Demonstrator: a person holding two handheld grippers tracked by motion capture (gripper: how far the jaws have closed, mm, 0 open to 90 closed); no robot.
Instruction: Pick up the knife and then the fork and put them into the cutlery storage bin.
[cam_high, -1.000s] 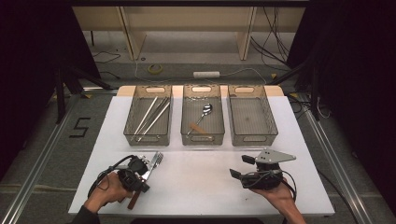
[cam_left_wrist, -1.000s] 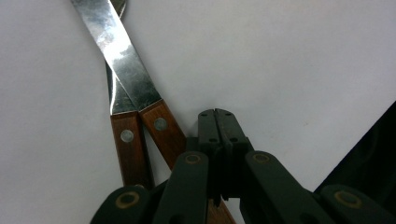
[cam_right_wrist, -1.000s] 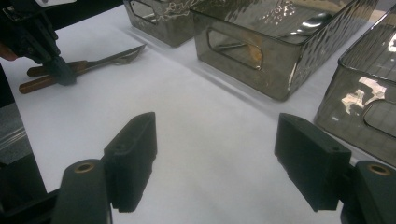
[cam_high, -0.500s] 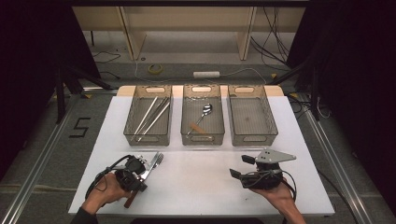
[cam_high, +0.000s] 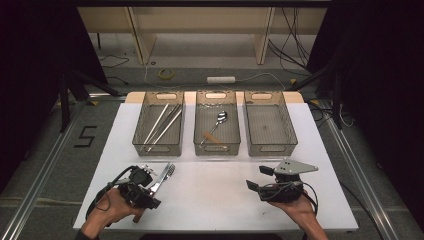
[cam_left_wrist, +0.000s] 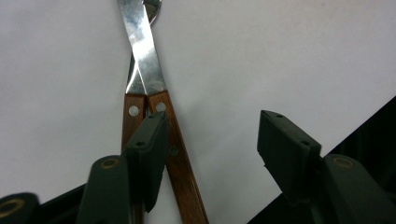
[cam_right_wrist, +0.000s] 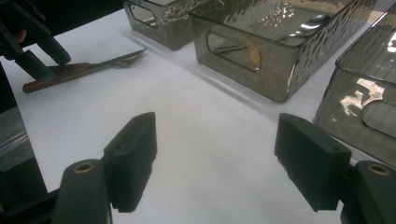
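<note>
- Your left gripper (cam_high: 150, 181) sits low at the near left of the white table (cam_high: 215, 200), tilted toward the far right, with your hand wrapped around its body.
- In the left gripper view its jaws stand wide apart and grip nothing; the gripper (cam_left_wrist: 212, 140) hangs just over the tabletop.
- One of its fingers (cam_left_wrist: 149, 140) lies over the wooden handles of the two pieces of cutlery (cam_left_wrist: 149, 107), which cross each other just past the handles. Whether that finger actually touches the wood, you cannot tell from here.
- The other finger is over bare table, well to the side of the handles, so the cutlery is not between the jaws.
- From the high view, the cutlery (cam_high: 164, 176) lies on the table just beyond your left gripper, steel ends pointing toward the trays; one end looks like a fork.
- Your right gripper (cam_high: 265, 179) rests at the near right of the table, pointing left, well apart from the cutlery.
- In the right gripper view its jaws are also spread wide with only bare table between them (cam_right_wrist: 215, 154).
- Across the far side stand three clear trays in a row: the left tray (cam_high: 141, 142) holds long steel pieces, the middle tray (cam_high: 199, 145) holds a spoon (cam_high: 218, 120) and a small wooden-handled piece, and the right tray (cam_high: 290, 142) is the nearest one to your right gripper.
</note>
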